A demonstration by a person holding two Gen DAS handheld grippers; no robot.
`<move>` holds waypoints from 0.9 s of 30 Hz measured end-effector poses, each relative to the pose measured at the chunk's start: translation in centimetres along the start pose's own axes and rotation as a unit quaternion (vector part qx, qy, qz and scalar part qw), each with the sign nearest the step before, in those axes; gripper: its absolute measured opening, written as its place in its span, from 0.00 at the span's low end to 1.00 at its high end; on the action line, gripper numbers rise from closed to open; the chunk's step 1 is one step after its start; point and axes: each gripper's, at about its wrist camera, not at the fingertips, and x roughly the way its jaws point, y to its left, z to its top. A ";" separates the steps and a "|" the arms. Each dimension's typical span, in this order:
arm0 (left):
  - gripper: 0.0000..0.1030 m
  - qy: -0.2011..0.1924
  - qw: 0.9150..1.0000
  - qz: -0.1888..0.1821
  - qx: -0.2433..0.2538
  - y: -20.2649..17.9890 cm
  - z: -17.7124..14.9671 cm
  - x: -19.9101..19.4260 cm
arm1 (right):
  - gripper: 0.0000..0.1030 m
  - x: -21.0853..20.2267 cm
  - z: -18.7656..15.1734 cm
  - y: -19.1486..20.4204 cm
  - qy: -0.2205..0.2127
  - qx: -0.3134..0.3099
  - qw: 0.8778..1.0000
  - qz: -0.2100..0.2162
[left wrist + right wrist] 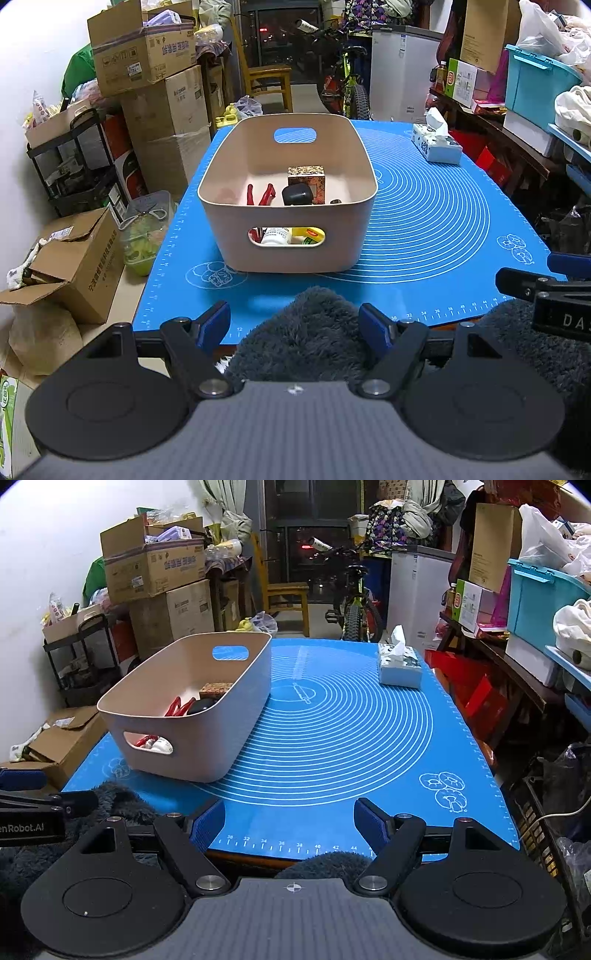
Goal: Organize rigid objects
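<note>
The left gripper (22, 794) reads "enRobot.AI"; the right gripper (554, 295) shows "DAS". The blue mat (332, 738) carries ruler numbers 30 to 44.

Left gripper (295, 325): black arms on round black hubs, silver pivot screws, blue ribbed finger pads (212, 325). Grey woven-pattern body carrying a small white crosshair mark. Right gripper (290, 819): same build. White lettering on the left unit, at 9 o'clock in the right view. Clothing (306, 332): dark grey-blue fleece.
</note>
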 end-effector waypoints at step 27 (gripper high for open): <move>0.75 -0.002 1.000 0.000 0.000 0.0 0.0 -0.1 | 0.78 -0.1 0.2 0.0 -0.001 -0.004 1.000 -0.001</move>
